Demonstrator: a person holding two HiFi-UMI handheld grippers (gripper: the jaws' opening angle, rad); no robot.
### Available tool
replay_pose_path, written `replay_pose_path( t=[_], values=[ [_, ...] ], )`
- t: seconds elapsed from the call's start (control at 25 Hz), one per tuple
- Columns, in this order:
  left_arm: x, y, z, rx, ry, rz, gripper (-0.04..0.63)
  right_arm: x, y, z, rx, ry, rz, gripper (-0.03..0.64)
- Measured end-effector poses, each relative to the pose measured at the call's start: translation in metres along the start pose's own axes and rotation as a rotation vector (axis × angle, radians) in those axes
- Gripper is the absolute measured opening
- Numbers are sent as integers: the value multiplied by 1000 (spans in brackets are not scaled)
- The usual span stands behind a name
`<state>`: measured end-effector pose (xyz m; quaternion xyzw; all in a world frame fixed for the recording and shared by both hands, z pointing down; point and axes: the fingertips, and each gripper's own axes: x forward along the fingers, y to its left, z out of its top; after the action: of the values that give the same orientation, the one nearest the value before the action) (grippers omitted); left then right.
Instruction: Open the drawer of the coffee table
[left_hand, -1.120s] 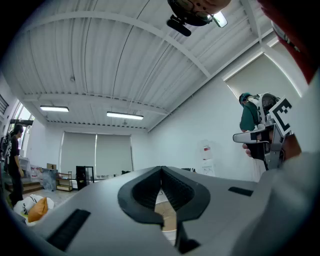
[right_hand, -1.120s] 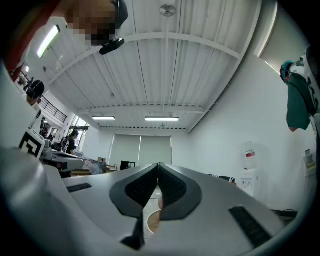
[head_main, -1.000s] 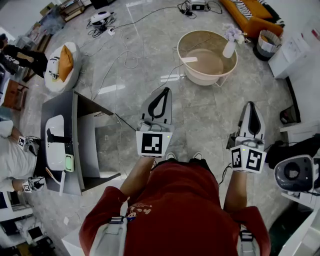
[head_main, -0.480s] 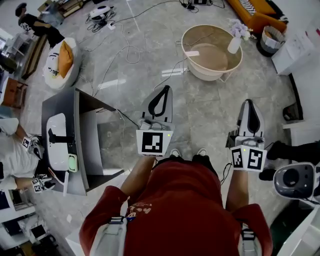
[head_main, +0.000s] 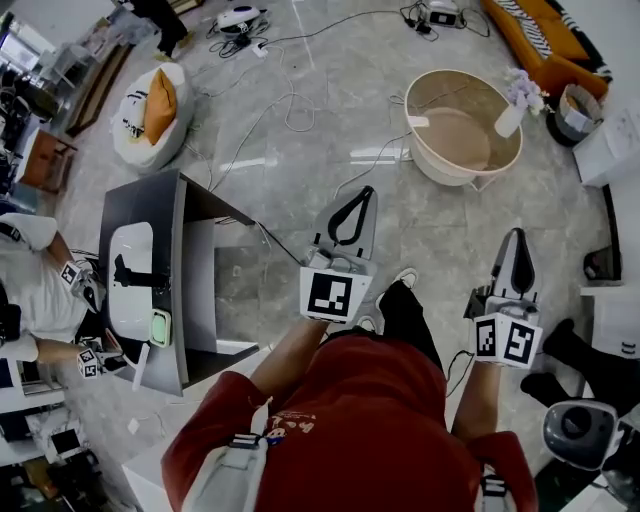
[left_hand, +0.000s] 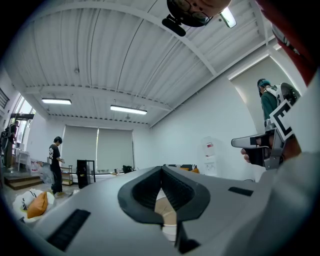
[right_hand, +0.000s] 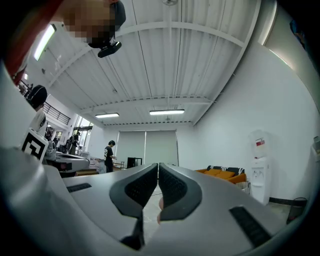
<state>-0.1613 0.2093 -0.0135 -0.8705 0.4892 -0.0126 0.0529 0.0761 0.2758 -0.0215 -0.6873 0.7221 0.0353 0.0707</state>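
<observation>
A round beige coffee table (head_main: 440, 160) with a raised rim stands on the grey stone floor at the upper right of the head view. A white vase of flowers (head_main: 512, 112) sits at its right rim. No drawer front can be made out from here. My left gripper (head_main: 362, 190) is held out level in front of me, shut and empty, well short of the table. My right gripper (head_main: 517, 232) is further right, also shut with nothing in it. In the gripper views the left jaws (left_hand: 161, 169) and right jaws (right_hand: 158, 165) meet at the tips.
A dark grey desk (head_main: 180, 215) stands at left with a seated person (head_main: 35, 300) beside it. A white beanbag (head_main: 135, 125) with an orange cushion lies at the upper left. Cables (head_main: 285, 105) trail across the floor. An orange sofa (head_main: 545, 45) and a bin (head_main: 580, 105) are behind the table.
I have stepped forward, one foot now ahead of me. Both grippers have shifted right and lower in the head view, still shut. The round table now sits further right.
</observation>
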Motion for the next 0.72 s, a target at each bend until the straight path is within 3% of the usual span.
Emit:
replay_pose_path(
  t=[0.44,0.72],
  values=[
    [131,24,-2,0,-2,-61,14,133,-25,-41,33,44,12,23],
    [228,28,-14,10,28,-105,14,204,-79,-62,73,63,-60,23]
  ],
)
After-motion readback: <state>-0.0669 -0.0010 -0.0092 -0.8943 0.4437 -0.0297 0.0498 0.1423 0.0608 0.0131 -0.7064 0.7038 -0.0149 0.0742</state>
